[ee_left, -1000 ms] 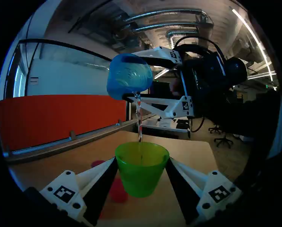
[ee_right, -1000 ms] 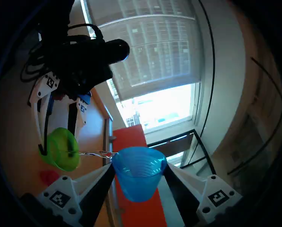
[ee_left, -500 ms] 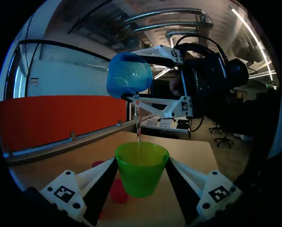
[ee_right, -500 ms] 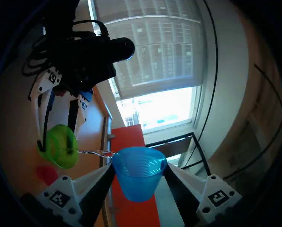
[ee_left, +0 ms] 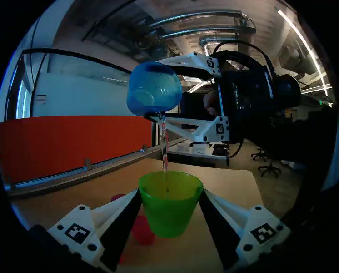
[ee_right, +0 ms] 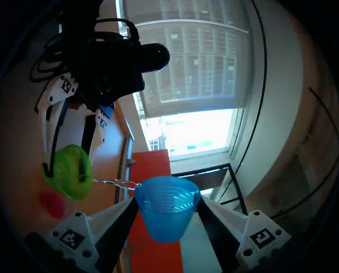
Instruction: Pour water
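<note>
My left gripper (ee_left: 169,207) is shut on a green cup (ee_left: 170,202) that stands upright above the wooden table (ee_left: 224,182). Above it, my right gripper (ee_left: 171,91) holds a blue cup (ee_left: 154,88) tipped on its side. A thin stream of water (ee_left: 163,144) falls from its rim into the green cup. In the right gripper view the blue cup (ee_right: 167,207) sits between my right gripper's (ee_right: 167,214) fingers, the stream of water (ee_right: 116,183) crosses to the green cup (ee_right: 69,172), and the left gripper (ee_right: 72,136) grips that cup.
Red cups (ee_left: 142,229) lie on the table behind the green cup, one also seen as a red cup (ee_right: 51,204) in the right gripper view. An orange partition (ee_left: 74,141) runs along the table's far edge. Office chairs (ee_left: 267,166) stand beyond the table.
The blue cup has tipped a little further and shifted slightly left over the green cup. Water keeps streaming into the green cup, which has stayed put.
</note>
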Motion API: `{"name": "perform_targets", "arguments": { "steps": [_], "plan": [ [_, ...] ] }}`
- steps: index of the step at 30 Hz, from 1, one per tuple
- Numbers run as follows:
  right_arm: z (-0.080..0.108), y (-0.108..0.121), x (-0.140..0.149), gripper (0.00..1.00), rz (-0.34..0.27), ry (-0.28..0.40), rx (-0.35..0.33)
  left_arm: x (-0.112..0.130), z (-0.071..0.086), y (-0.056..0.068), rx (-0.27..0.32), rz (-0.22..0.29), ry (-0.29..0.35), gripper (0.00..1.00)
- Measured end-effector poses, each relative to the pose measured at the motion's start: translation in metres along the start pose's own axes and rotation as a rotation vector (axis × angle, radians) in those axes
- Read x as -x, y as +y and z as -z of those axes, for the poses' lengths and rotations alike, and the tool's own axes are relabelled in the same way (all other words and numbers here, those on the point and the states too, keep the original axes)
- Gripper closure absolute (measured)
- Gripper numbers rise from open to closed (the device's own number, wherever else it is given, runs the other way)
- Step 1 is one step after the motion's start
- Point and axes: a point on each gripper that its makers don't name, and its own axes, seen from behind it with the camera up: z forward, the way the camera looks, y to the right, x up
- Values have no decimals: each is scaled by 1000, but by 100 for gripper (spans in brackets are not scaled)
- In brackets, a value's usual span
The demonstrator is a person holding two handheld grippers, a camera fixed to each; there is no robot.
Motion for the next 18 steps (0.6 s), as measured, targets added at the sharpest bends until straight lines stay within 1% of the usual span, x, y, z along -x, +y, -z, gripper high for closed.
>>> {"name": "perform_targets", "arguments": {
  "steps": [8,18],
  "plan": [
    [-1,3,-3,9,25,2,6,-1,1,0,-4,2,4,14],
    [-4,5,-7,9,60,4,9,0,0,-4,-9,6,8,14]
  ]
}}
